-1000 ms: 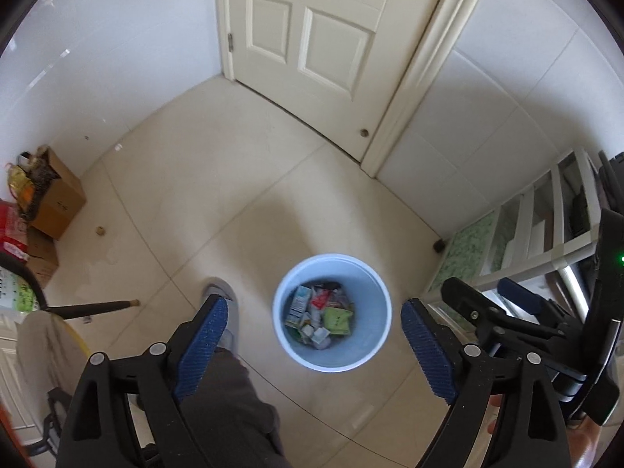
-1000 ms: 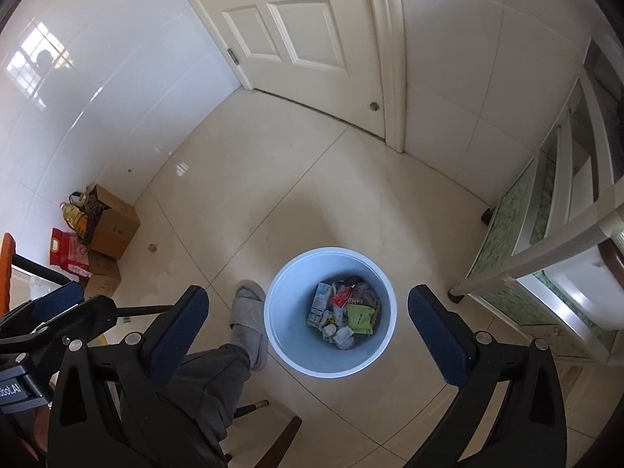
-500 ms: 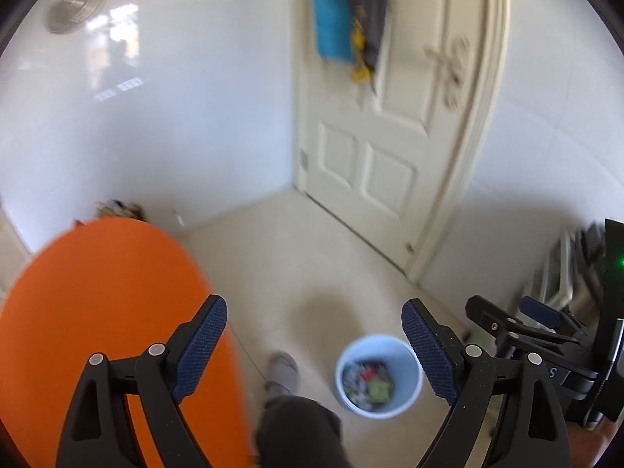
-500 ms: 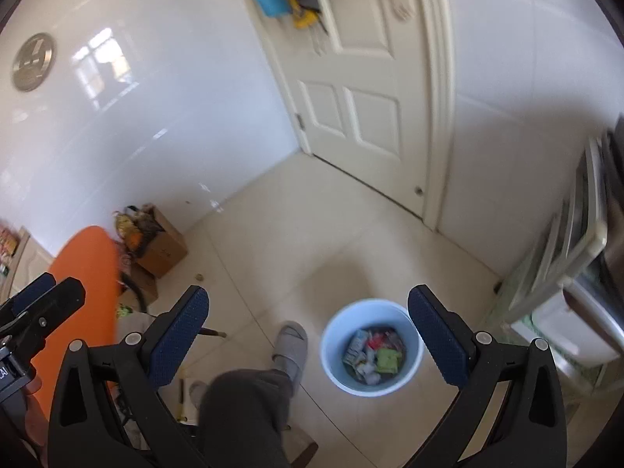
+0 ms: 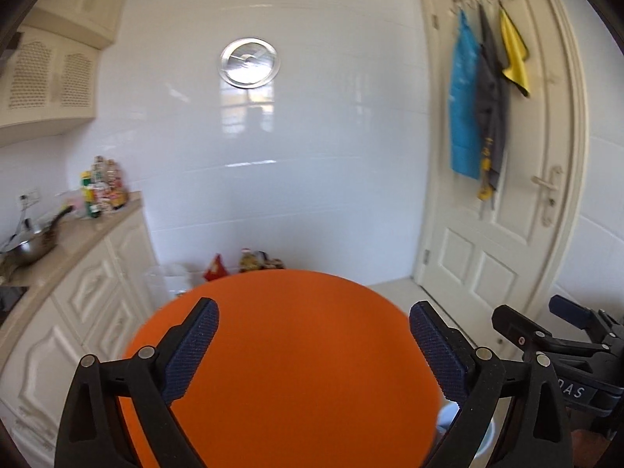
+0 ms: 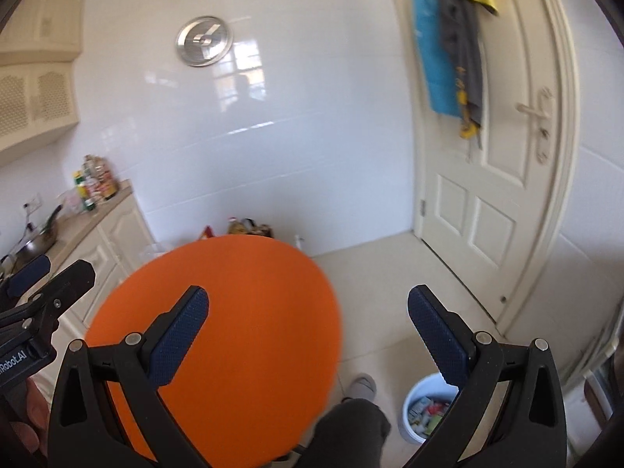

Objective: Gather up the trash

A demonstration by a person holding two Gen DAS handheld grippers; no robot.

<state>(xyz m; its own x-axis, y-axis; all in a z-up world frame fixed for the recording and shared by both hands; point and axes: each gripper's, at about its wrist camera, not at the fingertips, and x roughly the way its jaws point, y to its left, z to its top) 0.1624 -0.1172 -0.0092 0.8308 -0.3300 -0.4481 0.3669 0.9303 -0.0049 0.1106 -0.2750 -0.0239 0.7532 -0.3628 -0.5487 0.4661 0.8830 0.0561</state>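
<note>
Left tool (image 5: 312, 347) is opening wide, nothing between its blue pads, poised over the round orange tabletop (image 5: 296, 351). Right tool (image 6: 308, 327) gapes empty too. Low beside its right finger, on the floor, sits the white trash bin (image 6: 423, 409), full of wrappers, near a grey slipper (image 6: 362, 386).

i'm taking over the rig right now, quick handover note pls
Left gripper: jaws opening, nothing between them, over the orange round tabletop.
Right gripper: open and empty, over the same tabletop's edge.
White trash bin: on the floor at lower right, beside the person's slippered foot, already holding cartons and wrappers.
Done: some trash is in the bin.
Left: no trash shows on the tabletop; look elsewhere, perhaps the clutter by the far wall.
</note>
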